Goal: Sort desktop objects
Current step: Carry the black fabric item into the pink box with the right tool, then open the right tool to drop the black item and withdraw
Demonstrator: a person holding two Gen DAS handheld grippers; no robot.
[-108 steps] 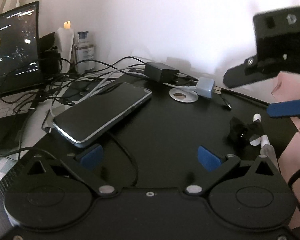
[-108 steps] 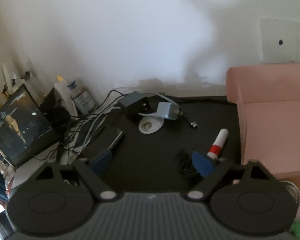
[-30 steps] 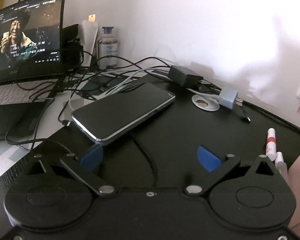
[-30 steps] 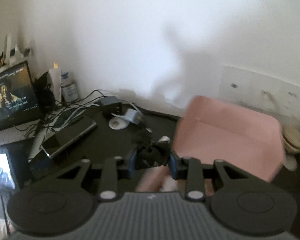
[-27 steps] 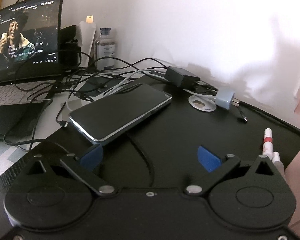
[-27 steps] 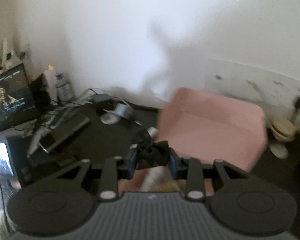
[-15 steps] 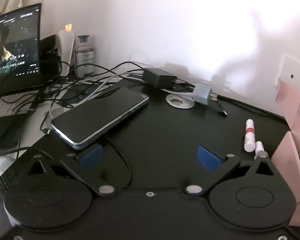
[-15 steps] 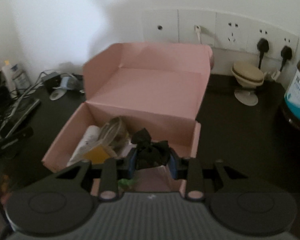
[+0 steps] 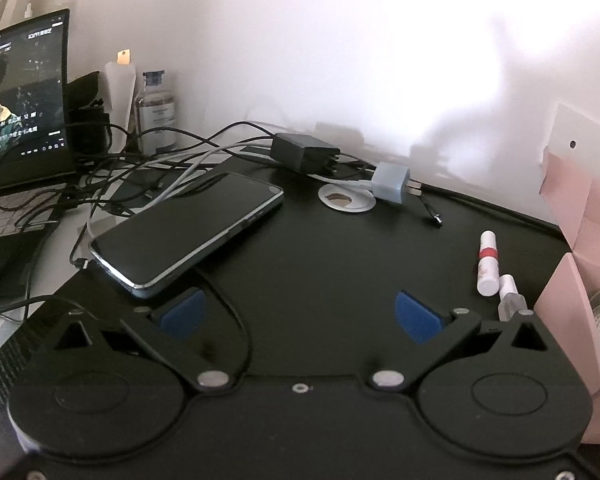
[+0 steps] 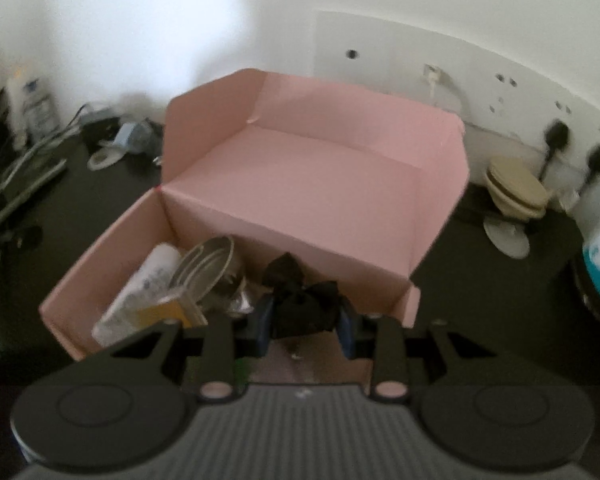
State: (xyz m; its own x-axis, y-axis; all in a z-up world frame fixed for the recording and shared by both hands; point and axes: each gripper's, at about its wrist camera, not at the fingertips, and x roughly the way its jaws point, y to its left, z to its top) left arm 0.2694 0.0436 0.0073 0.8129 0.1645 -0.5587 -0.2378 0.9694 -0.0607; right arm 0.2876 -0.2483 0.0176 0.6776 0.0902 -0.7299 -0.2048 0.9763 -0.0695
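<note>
My right gripper [image 10: 303,326] is clamped on the black hair tie [image 10: 300,300], a crumpled bundle pinched between the blue pads at the lower centre of the right wrist view. It sits directly over the open pink box [image 10: 260,208], just above the near wall, with the box floor ahead of the fingertips and the raised lid filling the middle of the frame. As I judge it, the coming move is simply a release, since the drop point lies straight below and slightly forward; the left part of the box already holds a white tube [image 10: 140,292] and a round tin [image 10: 204,268], so the free floor is to the right of centre. The bundle has no clear long axis; it bulges upward between the pads. My left gripper [image 9: 300,312] has its jaws apart and holds nothing, hovering above the black mat [image 9: 340,264], with the phone [image 9: 188,228] at centre left and the red-banded lip balm [image 9: 487,264] at right, its long axis running up the frame.
</note>
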